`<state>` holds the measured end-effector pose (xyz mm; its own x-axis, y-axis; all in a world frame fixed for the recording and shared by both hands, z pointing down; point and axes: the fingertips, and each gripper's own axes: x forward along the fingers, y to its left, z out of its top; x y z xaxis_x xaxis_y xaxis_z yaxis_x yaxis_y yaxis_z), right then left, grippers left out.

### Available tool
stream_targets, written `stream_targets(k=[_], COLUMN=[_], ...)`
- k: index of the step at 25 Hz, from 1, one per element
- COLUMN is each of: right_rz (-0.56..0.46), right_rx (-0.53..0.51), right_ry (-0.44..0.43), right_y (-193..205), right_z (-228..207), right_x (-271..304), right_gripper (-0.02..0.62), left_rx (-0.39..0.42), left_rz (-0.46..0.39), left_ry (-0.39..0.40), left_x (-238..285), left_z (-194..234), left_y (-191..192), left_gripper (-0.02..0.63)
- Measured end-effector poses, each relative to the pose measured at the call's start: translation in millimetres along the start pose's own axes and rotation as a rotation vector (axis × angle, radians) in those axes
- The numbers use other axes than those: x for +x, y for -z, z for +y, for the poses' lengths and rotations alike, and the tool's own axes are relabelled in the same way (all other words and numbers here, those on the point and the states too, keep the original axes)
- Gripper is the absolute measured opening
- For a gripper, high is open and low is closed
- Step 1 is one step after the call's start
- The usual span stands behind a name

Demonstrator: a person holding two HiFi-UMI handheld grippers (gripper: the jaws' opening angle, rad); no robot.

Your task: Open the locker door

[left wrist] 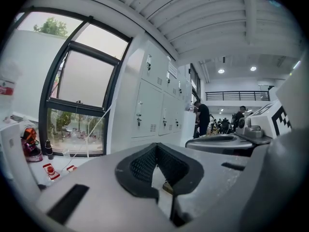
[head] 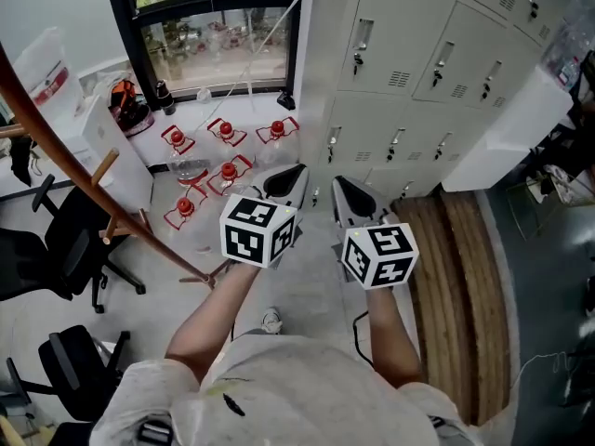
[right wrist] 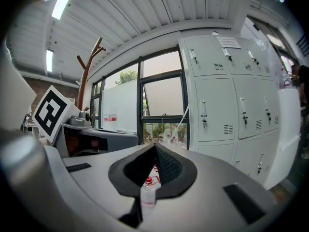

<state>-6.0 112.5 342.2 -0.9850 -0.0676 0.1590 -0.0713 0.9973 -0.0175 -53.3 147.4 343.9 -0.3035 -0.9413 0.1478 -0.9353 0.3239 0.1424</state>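
A bank of pale grey lockers [head: 400,63] fills the upper right of the head view, every door closed, each with a small latch handle [head: 359,60]. Both grippers hang side by side in front of the person, well short of the lockers. My left gripper [head: 296,175] is shut with nothing between its jaws, and in its own view the tips [left wrist: 155,147] meet with the lockers [left wrist: 147,105] beyond. My right gripper [head: 342,188] is shut and empty too; its view shows the tips [right wrist: 155,146] together and the lockers [right wrist: 215,105] to the right.
Several red-capped water bottles [head: 226,133] lie on the floor below a dark-framed window [head: 218,35]. A wooden coat stand [head: 102,198] and black office chairs [head: 56,249] are at the left. A wooden floor strip [head: 465,277] and a white cabinet [head: 507,133] stand at the right. People [left wrist: 203,117] stand far off.
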Motion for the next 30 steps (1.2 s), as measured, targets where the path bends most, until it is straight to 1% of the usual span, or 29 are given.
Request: stream_targets(k=[6,11,17,21,26,30], right_rz=[0.000,0.000,-0.013,-0.018,-0.028,-0.029], right_rx=[0.004,0.013,0.012,0.021,0.016,-0.001], right_ry=[-0.013,-0.006,0.014,0.019,-0.010,-0.041], right_y=[-6.9,-7.3,-11.3,-11.5,-9.9,-13.2], right_z=[6.2,2.8,-11.1,-29.5,-53.3,-86.0], right_x=[46.4,71.6,85.1,93.2,110.1,126.1], right_gripper=[0.003,0.003,0.003,0.003,0.003,0.003], left_rx=[-0.005,0.000,0.002,0.011,0.008,0.001], left_rz=[0.005,0.011,0.017,0.025,0.020,0.004], left_ry=[-0.010,-0.005,0.007,0.013,-0.003,-0.023], left_x=[10.7,21.8,37.6,55.9,86.5,125.7], left_z=[44.0,67.3,77.1,77.0,80.6,80.5], left_y=[-6.8,-8.5,-8.6,-10.5,-9.8,-18.7], left_gripper=[0.006,0.006,0.006,0.006,0.006,0.006])
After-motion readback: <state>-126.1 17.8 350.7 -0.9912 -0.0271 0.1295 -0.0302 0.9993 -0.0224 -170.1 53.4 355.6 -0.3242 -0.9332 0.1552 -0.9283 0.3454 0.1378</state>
